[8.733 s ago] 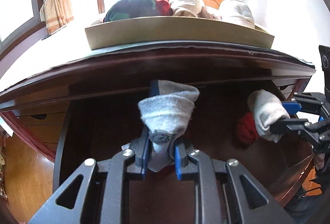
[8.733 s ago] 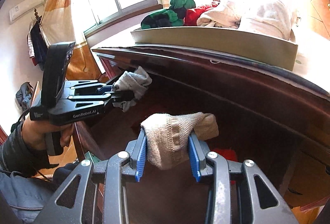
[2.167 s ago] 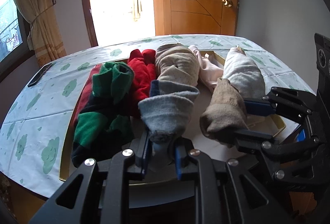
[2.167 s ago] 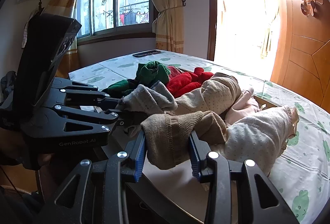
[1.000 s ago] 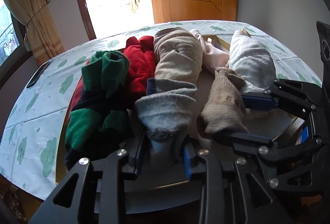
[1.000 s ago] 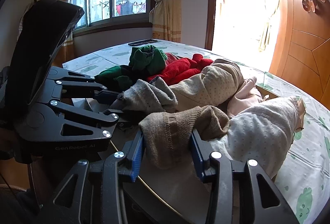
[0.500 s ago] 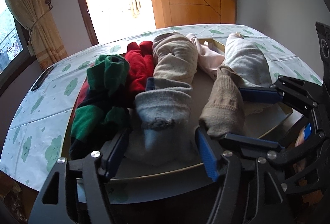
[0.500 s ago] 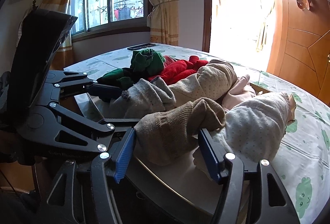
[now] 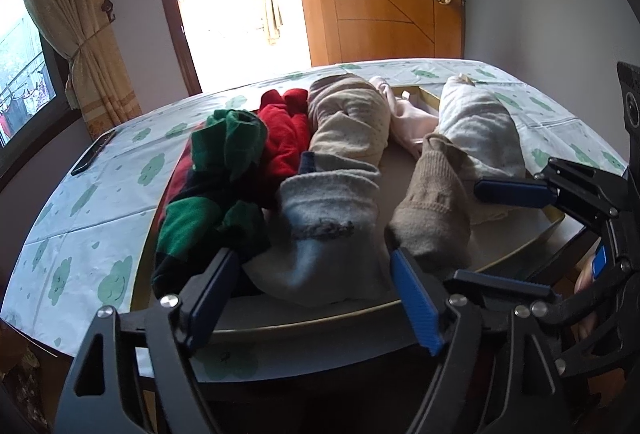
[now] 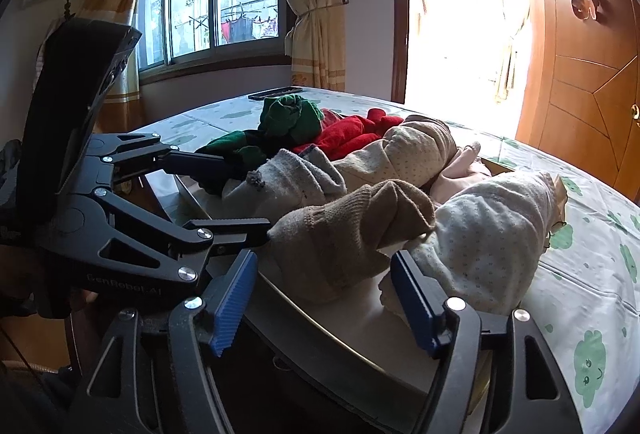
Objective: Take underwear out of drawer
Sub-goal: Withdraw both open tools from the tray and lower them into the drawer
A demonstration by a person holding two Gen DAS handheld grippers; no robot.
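A grey rolled sock (image 9: 328, 210) lies at the near end of a shallow gold-rimmed tray (image 9: 300, 322), between the blue pads of my left gripper (image 9: 312, 258). The jaws are opening and the pads stand clear of it. Beside it on the right lies a brown rolled sock (image 10: 352, 230), between the pads of my right gripper (image 10: 324, 254), whose jaws are also opening and do not press on it. Each gripper shows in the other's view: the right gripper (image 9: 466, 232) around the brown sock (image 9: 436, 202), the left gripper (image 10: 246, 198) around the grey sock (image 10: 288, 182). The drawer is out of view.
Further back in the tray lie a green-and-black roll (image 9: 224, 170), a red one (image 9: 284, 130), a beige dotted one (image 9: 348, 122), a pink piece (image 9: 408, 118) and a white dotted roll (image 9: 480, 126). A dark flat device (image 9: 94, 152) lies on the clover-print tablecloth (image 9: 80, 234).
Both grippers have spread their jaws and let go of the grey and brown socks, which now rest in the tray. Before that, the socks were lifted from the drawer.
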